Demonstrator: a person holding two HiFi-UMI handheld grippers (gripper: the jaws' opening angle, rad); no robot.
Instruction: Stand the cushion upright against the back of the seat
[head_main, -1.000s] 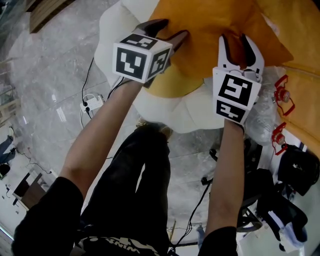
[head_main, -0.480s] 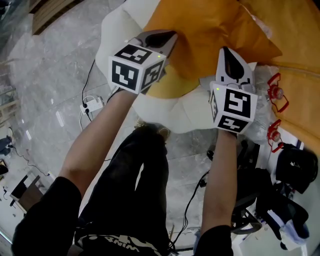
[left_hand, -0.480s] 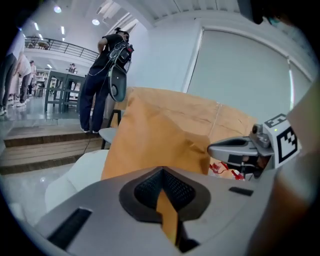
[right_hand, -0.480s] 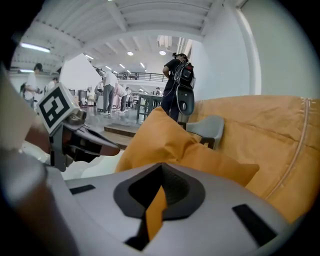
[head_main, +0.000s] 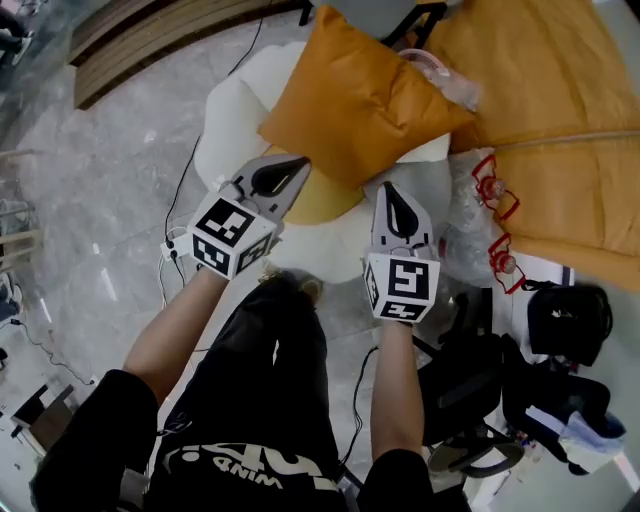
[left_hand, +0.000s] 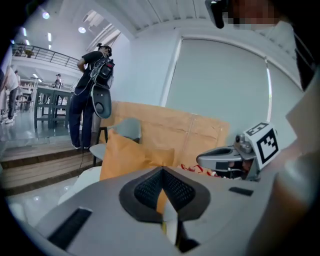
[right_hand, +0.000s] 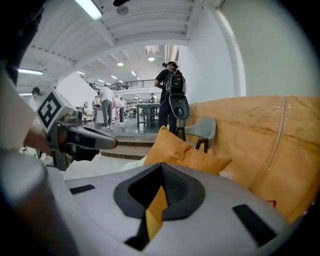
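Observation:
An orange cushion (head_main: 360, 100) stands tilted on the white seat (head_main: 230, 110), its top corner toward the seat's back. A yellow rounded pad (head_main: 320, 205) shows under its near edge. My left gripper (head_main: 290, 165) hangs just short of the cushion's lower left edge, jaws shut with nothing in them. My right gripper (head_main: 388, 190) is shut and empty near the seat's front right. In the left gripper view the cushion (left_hand: 125, 157) sits well ahead of the shut jaws (left_hand: 162, 170). The right gripper view shows the same cushion (right_hand: 182, 150) beyond its shut jaws (right_hand: 162, 167).
A large paper-wrapped tan piece (head_main: 540, 130) stands right of the seat, with red handles (head_main: 495, 195) beside it. Black bags (head_main: 560, 320) lie at the right. A power strip (head_main: 180, 245) and cables lie on the marble floor. A person (left_hand: 92, 90) stands behind near a grey chair (left_hand: 127, 130).
Both grippers went from open at the cushion's near edge to shut, then rose and drew back from it. The cushion now shows whole, standing on the seat.

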